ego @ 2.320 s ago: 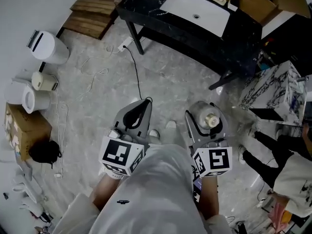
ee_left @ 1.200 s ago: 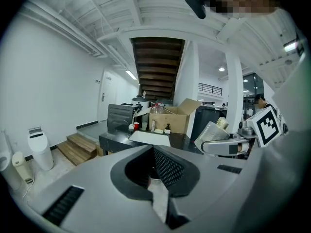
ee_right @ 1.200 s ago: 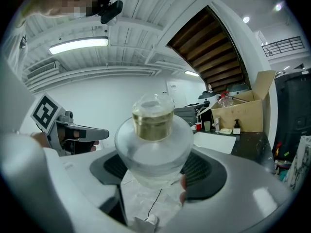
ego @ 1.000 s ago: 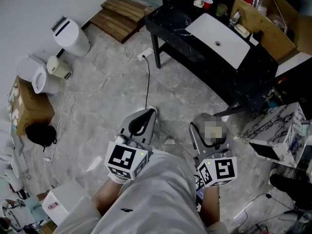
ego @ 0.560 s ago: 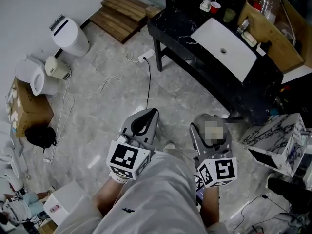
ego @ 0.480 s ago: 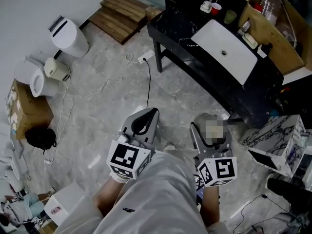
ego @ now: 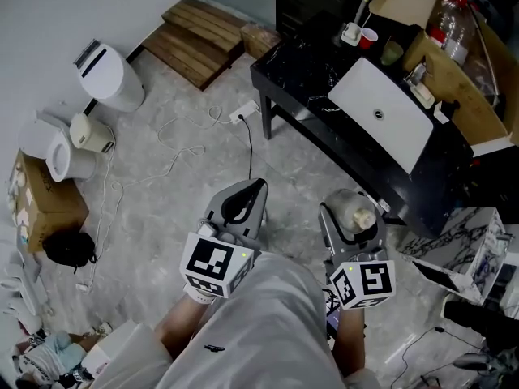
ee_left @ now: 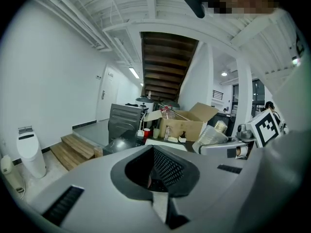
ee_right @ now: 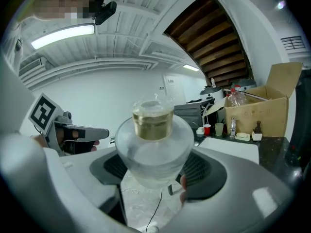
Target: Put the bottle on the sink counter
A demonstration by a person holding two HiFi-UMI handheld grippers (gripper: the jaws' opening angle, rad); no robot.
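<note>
Right tool (ego: 350,211) forward — bottle (ego: 358,215) between jaws

My right gripper (ego: 349,207) clamps the bottle (ego: 358,215) over the floor, near the black sink counter (ego: 302,96). My left gripper (ego: 243,203) hangs just beside it with nothing in it. A red cup (ego: 369,37) stands on the counter.

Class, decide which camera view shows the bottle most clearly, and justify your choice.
The right gripper view: the bottle fills the centre, clamped in the right gripper. The head view shows only its top from above; the left gripper view shows it small, from the side.
</note>
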